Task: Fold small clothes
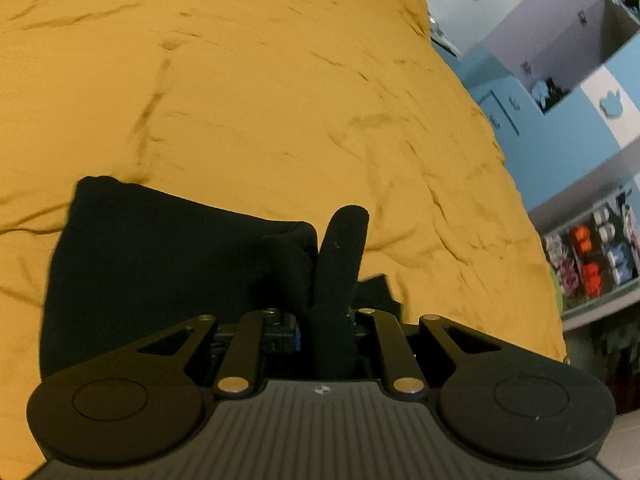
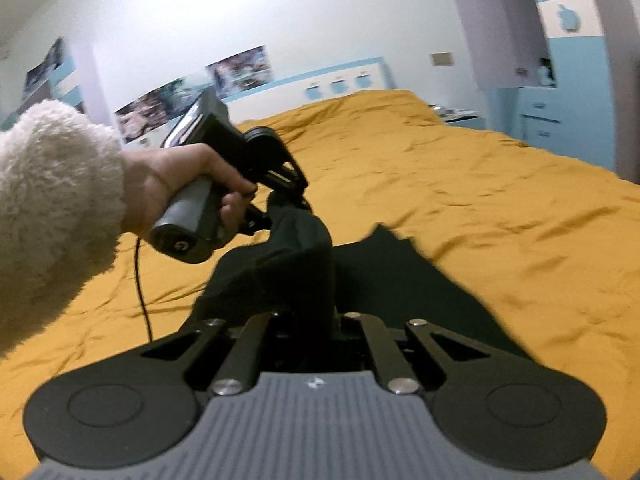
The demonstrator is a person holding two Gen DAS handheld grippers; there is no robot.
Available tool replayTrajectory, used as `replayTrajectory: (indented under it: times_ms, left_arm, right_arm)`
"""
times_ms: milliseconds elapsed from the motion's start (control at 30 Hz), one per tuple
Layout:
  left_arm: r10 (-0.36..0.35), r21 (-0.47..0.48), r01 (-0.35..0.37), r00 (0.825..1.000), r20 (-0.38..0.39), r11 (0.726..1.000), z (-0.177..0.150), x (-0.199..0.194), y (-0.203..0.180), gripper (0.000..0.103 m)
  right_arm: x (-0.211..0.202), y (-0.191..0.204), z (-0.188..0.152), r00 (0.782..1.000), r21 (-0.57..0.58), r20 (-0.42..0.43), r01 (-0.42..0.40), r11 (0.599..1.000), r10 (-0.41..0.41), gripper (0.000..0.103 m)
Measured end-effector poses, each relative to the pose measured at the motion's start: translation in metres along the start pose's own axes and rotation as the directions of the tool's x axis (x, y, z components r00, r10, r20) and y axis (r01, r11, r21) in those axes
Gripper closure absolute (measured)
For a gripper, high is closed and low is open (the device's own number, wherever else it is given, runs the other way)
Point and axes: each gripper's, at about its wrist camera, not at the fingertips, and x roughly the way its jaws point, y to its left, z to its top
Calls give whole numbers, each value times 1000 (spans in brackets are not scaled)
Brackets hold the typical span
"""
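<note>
One black garment (image 2: 296, 264) lies on the one yellow bedspread (image 2: 480, 200). Two grippers: the left gripper (image 2: 286, 196) over the bedspread beside the garment, and the right gripper (image 2: 316, 300) nearest the camera. One hand (image 2: 180, 184) with one fluffy sleeve (image 2: 56, 200), and one cable (image 2: 142, 280) hanging over the bedspread. Three posters (image 2: 240, 66) on the wall beyond the bedspread. Three blue shapes (image 2: 338, 86) on the headboard.

A rumpled mustard bedspread (image 2: 480, 184) fills the view, with posters (image 2: 240, 66) on the white wall behind.
</note>
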Motion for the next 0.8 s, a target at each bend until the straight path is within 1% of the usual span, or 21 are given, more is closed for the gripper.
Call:
replayTrajectory:
  times_ms: [67, 200, 300, 500, 600, 733, 767, 800]
  left_arm:
    - [10, 17, -10, 1000, -11, 1000, -3, 8, -13, 88]
    - [44, 51, -42, 998, -37, 998, -11, 25, -29, 88]
    - [64, 67, -61, 997, -51, 996, -18, 34, -39, 88]
    - [104, 94, -99, 993, -58, 991, -21, 40, -52, 88]
    - [121, 105, -115, 991, -58, 988, -23, 44, -58, 88]
    - [168, 113, -160, 984, -62, 981, -25, 52, -65, 87]
    - [183, 114, -174, 981, -67, 978, -25, 55, -67, 85]
    - [196, 112, -187, 978, -76, 976, -25, 57, -70, 83]
  right_arm:
    - [3, -20, 2, 1000, 38, 2, 20, 999, -20, 103]
    - [8, -51, -2, 999, 122, -22, 27, 992, -24, 103]
    - [13, -63, -5, 999, 177, -43, 26, 984, -19, 103]
    - [18, -69, -7, 999, 231, -50, 32, 972, -21, 103]
    - [15, -71, -10, 999, 258, -50, 34, 966, -21, 103]
    - [13, -77, -17, 998, 300, -63, 43, 953, -25, 103]
    - [14, -79, -18, 997, 304, -66, 46, 952, -27, 101]
    - [15, -82, -19, 997, 315, -69, 53, 947, -32, 93]
